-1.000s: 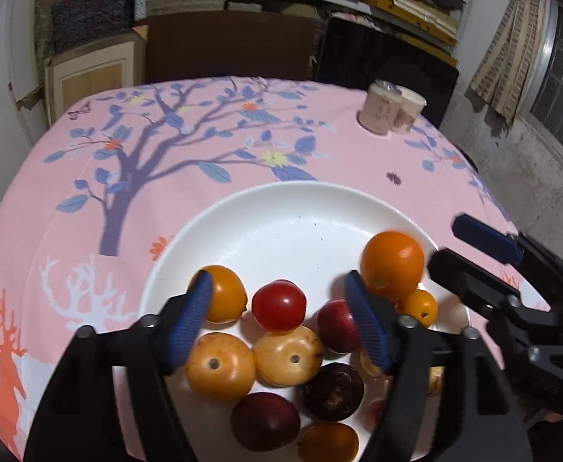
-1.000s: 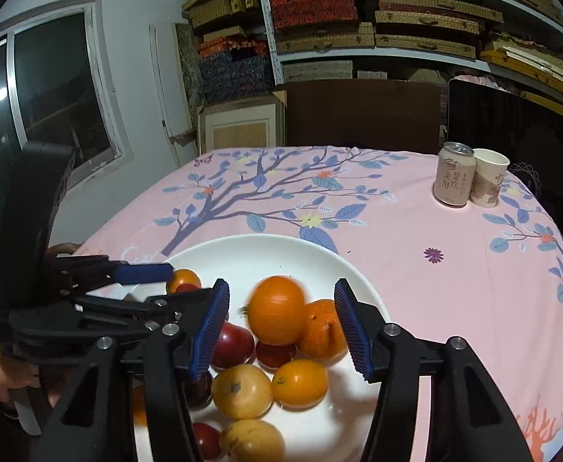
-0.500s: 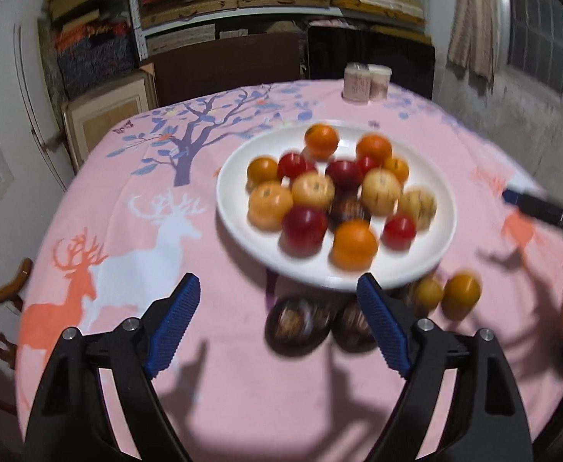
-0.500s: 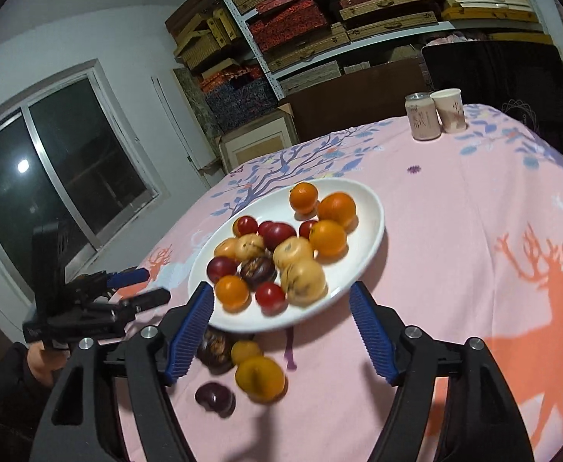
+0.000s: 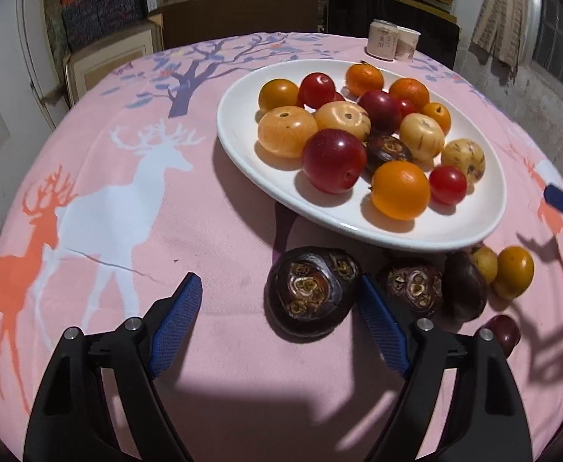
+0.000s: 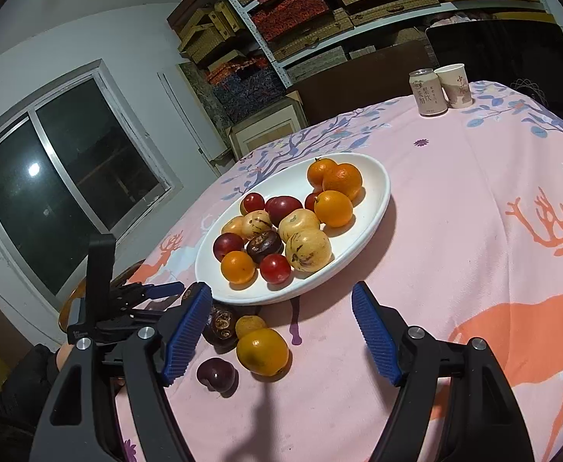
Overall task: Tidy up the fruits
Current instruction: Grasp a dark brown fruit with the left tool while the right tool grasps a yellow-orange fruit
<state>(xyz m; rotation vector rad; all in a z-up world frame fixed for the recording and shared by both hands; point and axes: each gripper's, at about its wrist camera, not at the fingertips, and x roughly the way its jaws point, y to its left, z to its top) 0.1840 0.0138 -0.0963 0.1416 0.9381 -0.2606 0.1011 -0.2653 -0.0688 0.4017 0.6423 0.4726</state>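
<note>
A white plate (image 5: 243,161) holds several oranges, red plums and pale fruits; it also shows in the right wrist view (image 6: 377,200). Loose fruit lies on the pink cloth in front of it: a large dark fruit (image 5: 312,290), a second dark fruit (image 5: 414,288), an orange fruit (image 5: 514,271) (image 6: 262,351) and a small plum (image 6: 216,374). My left gripper (image 5: 281,325) is open and empty, low over the cloth, the large dark fruit just inside its right finger. My right gripper (image 6: 281,333) is open and empty, above the loose fruit.
A drink can (image 6: 427,92) and a paper cup (image 6: 453,85) stand at the table's far side. A chair back (image 6: 493,50) and shelves of boxes stand behind the table. A window is at the left. The table edge curves close on all sides.
Both grippers pulled back from over the plate to the near side of the table, then the left one dropped closer to the loose dark fruit. Both stayed open.
</note>
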